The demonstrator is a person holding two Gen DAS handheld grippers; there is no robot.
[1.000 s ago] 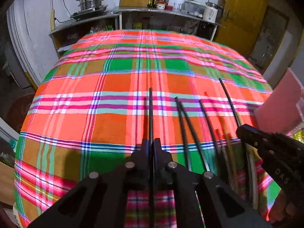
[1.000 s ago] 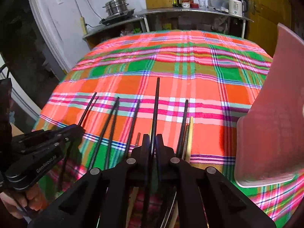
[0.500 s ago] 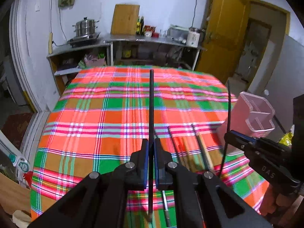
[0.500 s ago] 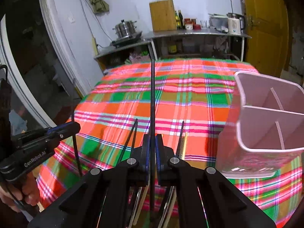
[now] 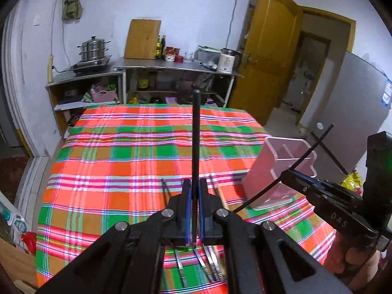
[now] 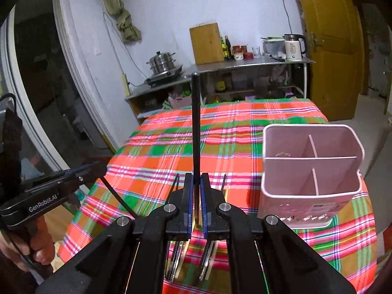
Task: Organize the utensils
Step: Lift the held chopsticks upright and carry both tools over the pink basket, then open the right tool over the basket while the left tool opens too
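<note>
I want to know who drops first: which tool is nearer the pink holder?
Right tool, just left of the pink holder; the left tool sits farther left.

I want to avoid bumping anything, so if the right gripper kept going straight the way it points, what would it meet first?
Probably the plaid tablecloth: the right gripper, shut on a black chopstick, tilts downward at bare cloth. The pink utensil holder sits off to the right of that line, though depth is hard to judge.

Both grippers are matte black. The left gripper [image 5: 193, 210] has blue pads and round silver screws on its linkage arms; seen from the right, at nine o'clock, it reads "GenRobot.AI" in white. The right gripper [image 6: 196, 201] — same blue pads, same screws — bears "DAS".
</note>
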